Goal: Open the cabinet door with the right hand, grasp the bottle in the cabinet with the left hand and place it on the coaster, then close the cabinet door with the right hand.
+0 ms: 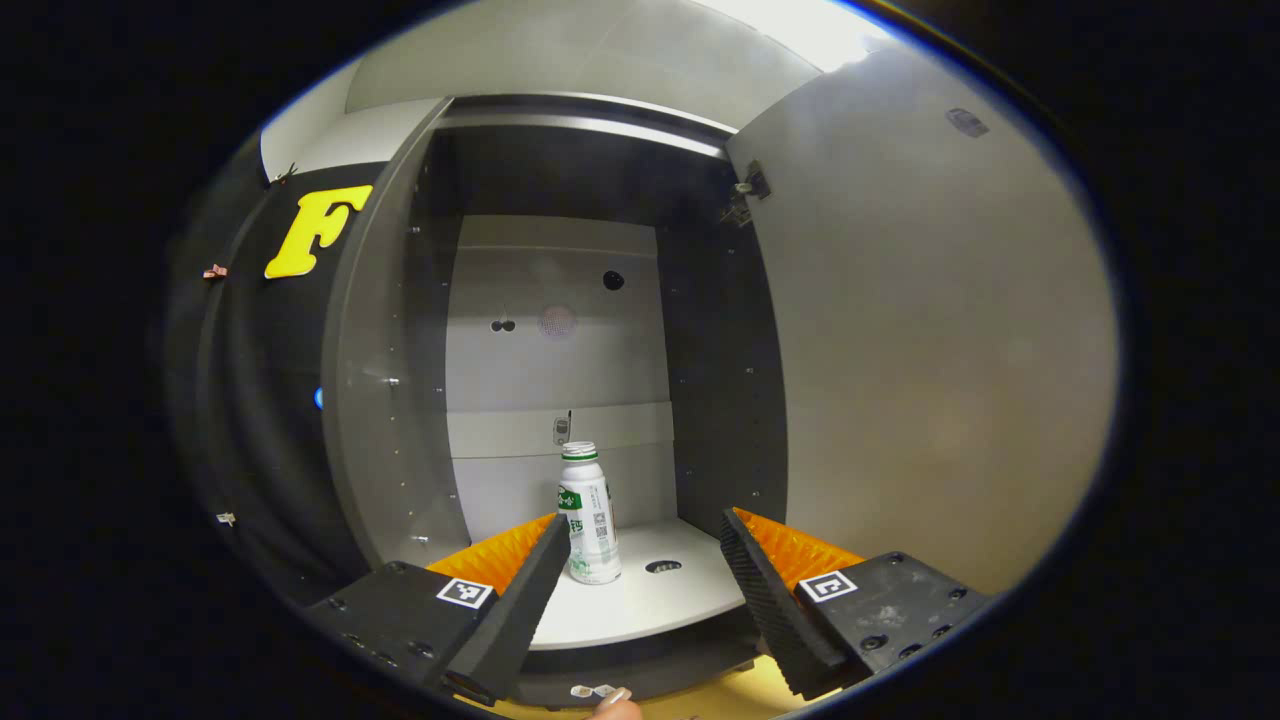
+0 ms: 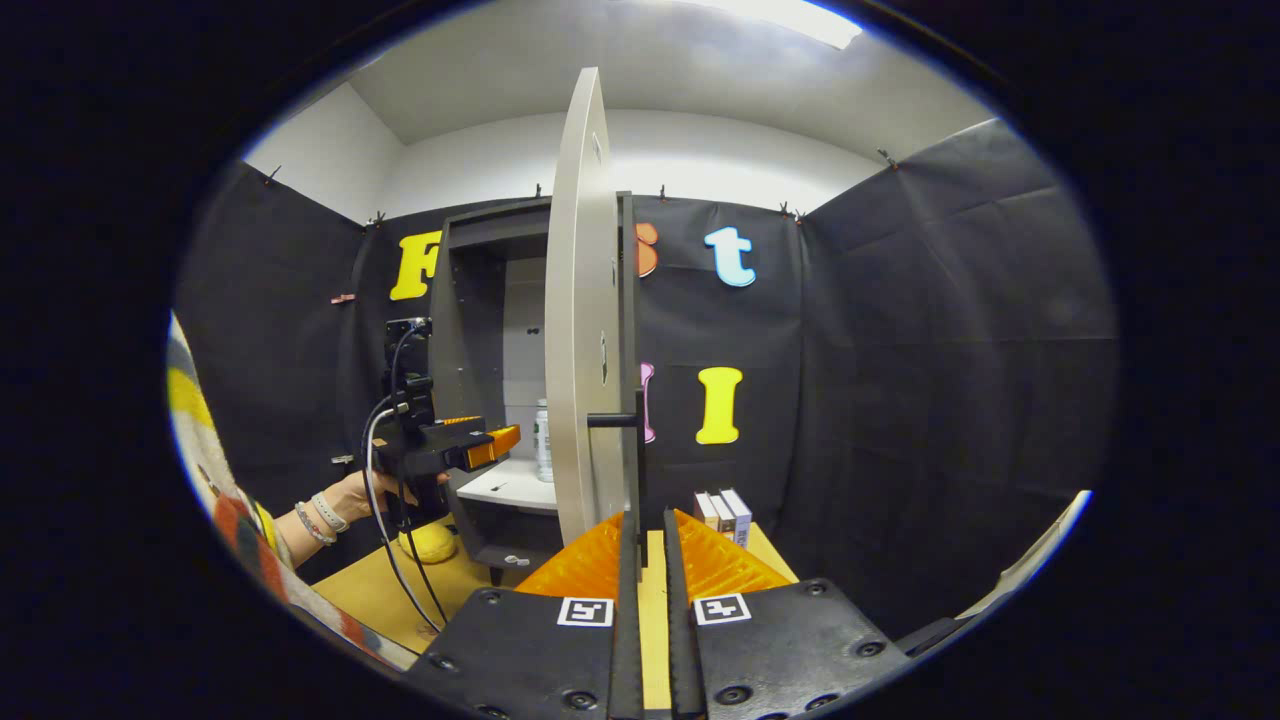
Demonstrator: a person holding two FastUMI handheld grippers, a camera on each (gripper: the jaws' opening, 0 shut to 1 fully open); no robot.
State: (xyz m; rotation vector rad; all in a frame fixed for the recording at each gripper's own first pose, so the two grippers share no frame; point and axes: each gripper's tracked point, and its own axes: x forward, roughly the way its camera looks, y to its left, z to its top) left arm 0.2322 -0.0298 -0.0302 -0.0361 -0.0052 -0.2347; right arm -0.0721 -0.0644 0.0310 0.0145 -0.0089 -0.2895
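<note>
The cabinet (image 1: 400, 380) stands open, its pale door (image 1: 930, 330) swung out to the right. A white bottle (image 1: 590, 515) with a green label is upright on the white shelf (image 1: 650, 600). My left gripper (image 1: 645, 530) is open at the shelf's front, and the bottle stands just beyond its left fingertip (image 1: 552, 535), apart from it. In the right gripper view the door (image 2: 585, 320) is edge-on. My right gripper (image 2: 645, 520) is shut on the lower end of the dark door handle (image 2: 637, 430). The left gripper (image 2: 480, 448) and the bottle (image 2: 542, 440) sit farther left there.
A hand and striped sleeve (image 2: 340, 500) hold the left gripper, cables trailing down. A yellow lump (image 2: 430, 542) lies on the wooden table (image 2: 400, 590) by the cabinet's foot. Small boxes (image 2: 725, 510) stand right of the door. The shelf has a dark hole (image 1: 663, 567).
</note>
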